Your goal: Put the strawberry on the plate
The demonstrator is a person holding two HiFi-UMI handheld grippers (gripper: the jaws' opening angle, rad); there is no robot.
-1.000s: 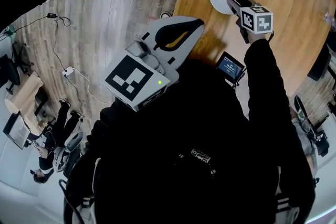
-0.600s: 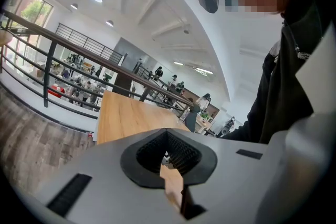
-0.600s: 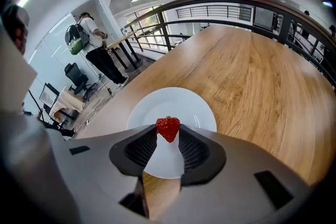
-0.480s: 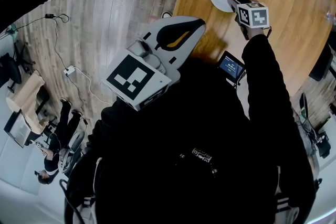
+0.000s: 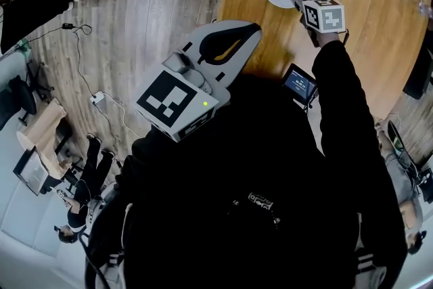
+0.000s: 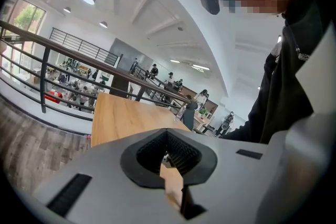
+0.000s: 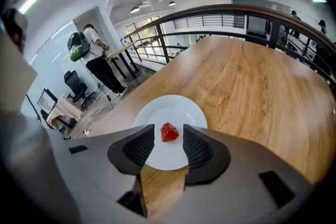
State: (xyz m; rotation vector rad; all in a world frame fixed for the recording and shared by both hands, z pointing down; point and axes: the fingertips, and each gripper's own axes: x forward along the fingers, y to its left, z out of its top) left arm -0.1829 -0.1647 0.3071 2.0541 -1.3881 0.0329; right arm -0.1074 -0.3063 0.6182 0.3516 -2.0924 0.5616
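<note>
Two grippers, one strawberry, one plate. Strawberry [image 7: 169, 132]: red, lying near the middle of the white plate [image 7: 157, 113], with clear space on either side. Plate: round, flat on the wooden tabletop [image 7: 252, 86], close to the tabletop's edge. Right gripper [image 7: 168, 128]: angled steeply down over the plate; its fingers [image 7: 197, 152] stand apart, having just opened wider, and the strawberry sits between them, touched by neither. Left gripper [image 6: 167, 132]: held close to the person's body by the near edge of the tabletop, its fingers together at the tips and nothing between them.
</note>
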